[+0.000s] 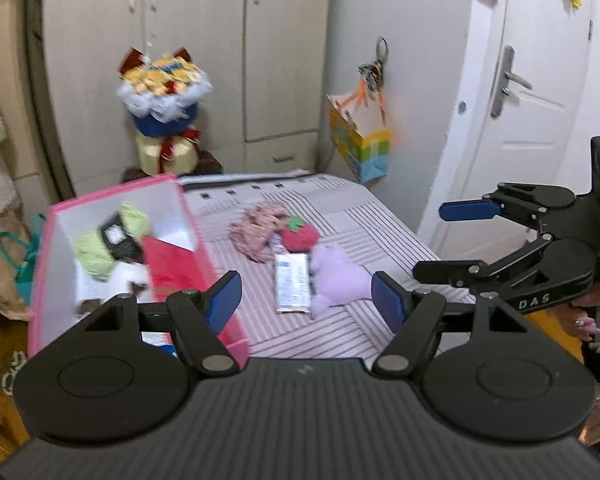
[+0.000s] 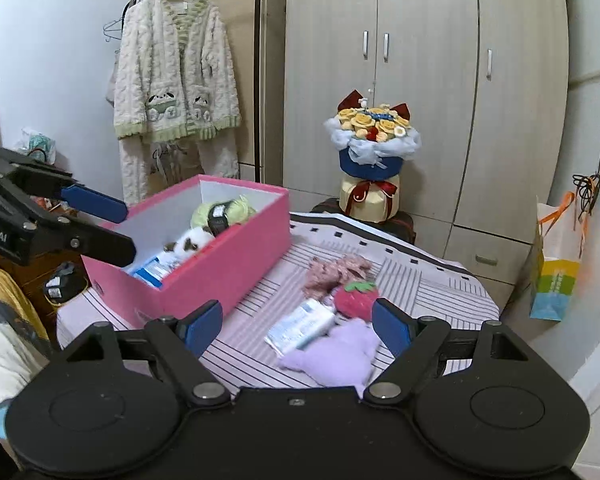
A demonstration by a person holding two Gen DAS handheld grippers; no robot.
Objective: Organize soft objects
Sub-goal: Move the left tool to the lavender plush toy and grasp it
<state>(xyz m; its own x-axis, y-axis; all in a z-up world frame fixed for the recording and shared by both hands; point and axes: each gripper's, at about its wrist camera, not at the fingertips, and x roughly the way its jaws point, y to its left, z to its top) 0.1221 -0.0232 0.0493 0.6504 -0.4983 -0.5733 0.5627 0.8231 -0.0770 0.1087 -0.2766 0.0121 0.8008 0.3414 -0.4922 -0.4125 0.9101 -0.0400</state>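
Left gripper: your jaws stand apart, nothing between them, just beside the pink box.
Right gripper: your jaws gape wide, empty, over the purple plush.
Bed: 4 loose things lie right of the pink box: purple plush, strawberry plush, tissue pack, pink cloth.
Pink box: holds green yarn, other items.

Box contents motion-blurred; tissue pack partly under the purple plush.
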